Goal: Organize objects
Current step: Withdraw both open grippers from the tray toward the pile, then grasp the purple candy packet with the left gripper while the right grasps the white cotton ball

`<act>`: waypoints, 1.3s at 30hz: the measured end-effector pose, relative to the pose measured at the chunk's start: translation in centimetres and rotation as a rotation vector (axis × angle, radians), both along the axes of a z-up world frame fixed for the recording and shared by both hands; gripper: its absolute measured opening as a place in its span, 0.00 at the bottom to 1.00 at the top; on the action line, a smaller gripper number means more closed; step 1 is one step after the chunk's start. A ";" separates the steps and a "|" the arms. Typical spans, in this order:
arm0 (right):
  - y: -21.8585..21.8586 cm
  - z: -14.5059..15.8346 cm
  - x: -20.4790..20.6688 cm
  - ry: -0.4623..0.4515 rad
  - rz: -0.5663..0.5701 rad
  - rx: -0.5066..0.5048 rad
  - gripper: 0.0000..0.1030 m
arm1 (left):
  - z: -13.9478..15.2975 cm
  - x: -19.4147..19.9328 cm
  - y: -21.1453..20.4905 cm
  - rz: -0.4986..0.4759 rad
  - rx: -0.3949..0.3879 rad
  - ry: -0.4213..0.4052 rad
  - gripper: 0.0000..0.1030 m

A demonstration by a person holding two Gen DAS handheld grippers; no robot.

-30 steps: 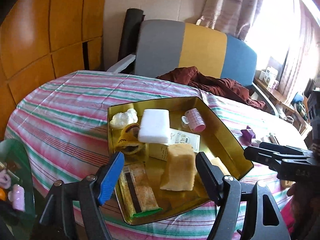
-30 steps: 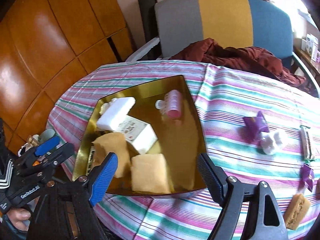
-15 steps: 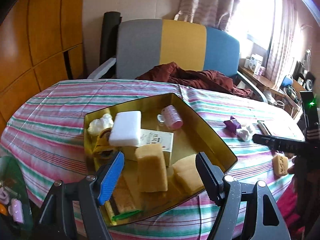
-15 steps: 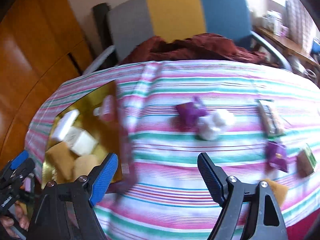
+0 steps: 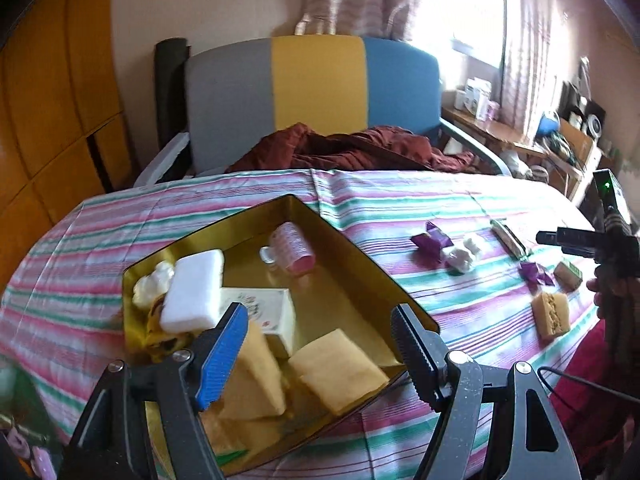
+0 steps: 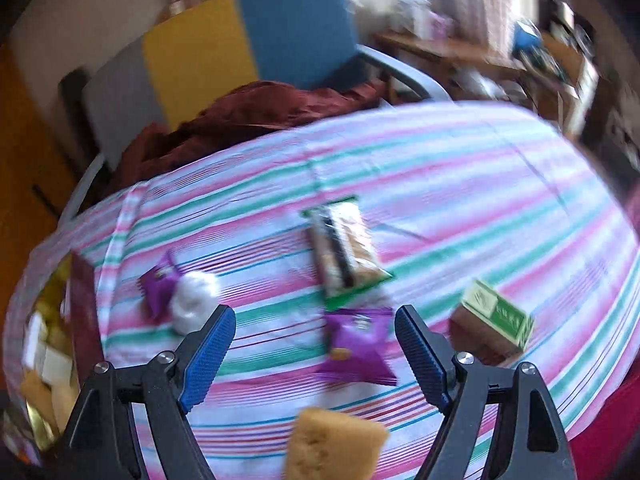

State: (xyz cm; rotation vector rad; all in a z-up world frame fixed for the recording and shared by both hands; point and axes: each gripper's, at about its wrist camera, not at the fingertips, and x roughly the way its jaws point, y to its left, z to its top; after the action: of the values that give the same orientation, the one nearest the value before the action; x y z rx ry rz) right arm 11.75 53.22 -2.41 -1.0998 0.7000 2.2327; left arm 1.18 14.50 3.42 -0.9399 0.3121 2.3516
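Observation:
A gold tin tray sits on the striped tablecloth, holding yellow sponges, a white block, a small white box and a pink mug. My left gripper hovers open over its near end, nothing between the fingers. My right gripper is open above loose items on the cloth: a purple packet, a sponge, a green-topped box, a biscuit pack, a white ball beside another purple packet. The right gripper also shows at the left wrist view's right edge.
A grey, yellow and blue chair with dark red cloth stands behind the round table. Wooden panels lie to the left, a cluttered shelf to the right. The table edge curves close on the right.
My right gripper has swept right from over the tray to over the loose items. My left gripper has shifted and rolled, with the tray turning in its view. Both stay open.

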 end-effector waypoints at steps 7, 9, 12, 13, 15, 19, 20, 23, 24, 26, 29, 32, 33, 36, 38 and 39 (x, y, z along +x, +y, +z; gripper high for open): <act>1.2 -0.8 0.6 0.055 -0.033 -0.108 0.81 | -0.3 -1.0 4.8 -0.100 -0.045 -0.025 0.73; 0.7 -0.9 0.3 0.053 -0.006 -0.113 0.81 | -0.4 -1.3 6.1 -0.124 -0.060 -0.032 0.71; -0.2 -0.7 -0.2 0.045 0.032 -0.104 0.81 | -0.7 -1.9 8.6 -0.170 -0.083 -0.042 0.66; -0.4 -0.7 -0.5 0.044 0.041 -0.104 0.81 | -0.8 -2.2 9.4 -0.184 -0.091 -0.044 0.66; -0.6 -0.8 -0.6 0.042 0.056 -0.106 0.81 | -1.1 -2.9 11.2 -0.208 -0.110 -0.051 0.65; -0.6 -1.1 -0.8 0.043 0.070 -0.121 0.81 | -2.3 -4.1 15.5 -0.268 -0.156 -0.072 0.61; -0.6 -1.1 -0.8 0.044 0.071 -0.127 0.81 | -2.7 -4.3 16.3 -0.278 -0.171 -0.073 0.61; -0.5 -1.3 -0.8 0.044 0.076 -0.144 0.81 | -4.4 -5.4 19.3 -0.303 -0.224 -0.104 0.61; -0.5 -1.3 -0.9 0.043 0.079 -0.149 0.81 | -5.0 -5.7 20.1 -0.303 -0.237 -0.115 0.61; -0.5 -1.5 -1.0 0.038 0.085 -0.157 0.81 | -6.0 -6.3 21.5 -0.309 -0.260 -0.132 0.61; -0.6 -1.6 -1.2 0.034 0.092 -0.161 0.81 | -7.3 -7.1 23.1 -0.315 -0.295 -0.134 0.61; -0.7 -1.6 -1.3 0.033 0.098 -0.162 0.81 | -8.4 -7.9 24.6 -0.323 -0.320 -0.154 0.61; -0.8 -1.6 -1.3 0.032 0.101 -0.162 0.81 | -8.6 -8.1 24.9 -0.326 -0.324 -0.157 0.61; -0.9 -1.6 -1.5 0.026 0.108 -0.154 0.81 | -9.5 -8.6 26.1 -0.345 -0.340 -0.172 0.61; -1.0 -1.7 -1.6 0.020 0.112 -0.147 0.81 | -10.4 -8.9 26.9 -0.360 -0.352 -0.194 0.61; -1.1 -1.7 -1.6 0.017 0.115 -0.144 0.81 | -10.9 -9.2 27.1 -0.360 -0.359 -0.211 0.50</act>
State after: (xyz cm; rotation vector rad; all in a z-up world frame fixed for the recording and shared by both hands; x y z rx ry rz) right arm 10.11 52.14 -4.10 -1.2200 0.8353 2.3204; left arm -8.02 41.58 -7.47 -1.1754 0.7667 1.8830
